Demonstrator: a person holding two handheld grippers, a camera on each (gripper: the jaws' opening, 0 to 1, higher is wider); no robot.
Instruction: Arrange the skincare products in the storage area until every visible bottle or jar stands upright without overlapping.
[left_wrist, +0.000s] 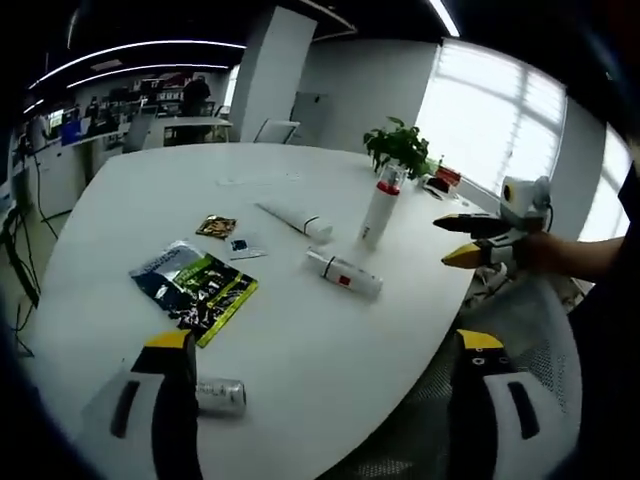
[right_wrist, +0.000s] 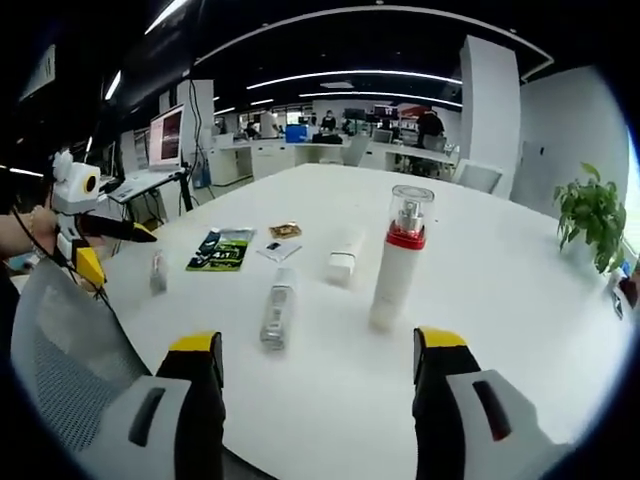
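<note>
While hovering over white oval worktop (left_wrist: 300, 380) in open-plan office, window side lit, potted plant (left_wrist: 400, 147) at far edge. Red-collared pump bottle (right_wrist: 399, 262) upright, mid-worktop. White tube (left_wrist: 296, 220) flat, axis diagonal, cap toward pump bottle. Second bottle (right_wrist: 276, 308) flat beside it. Left gripper (left_wrist: 325, 350) and right gripper (right_wrist: 318, 352) fingers spread, holding nothing.

White red-collared spray bottle (right_wrist: 397, 266) upright, tube (right_wrist: 345, 260) and bottle (right_wrist: 277, 308) lying flat
</note>
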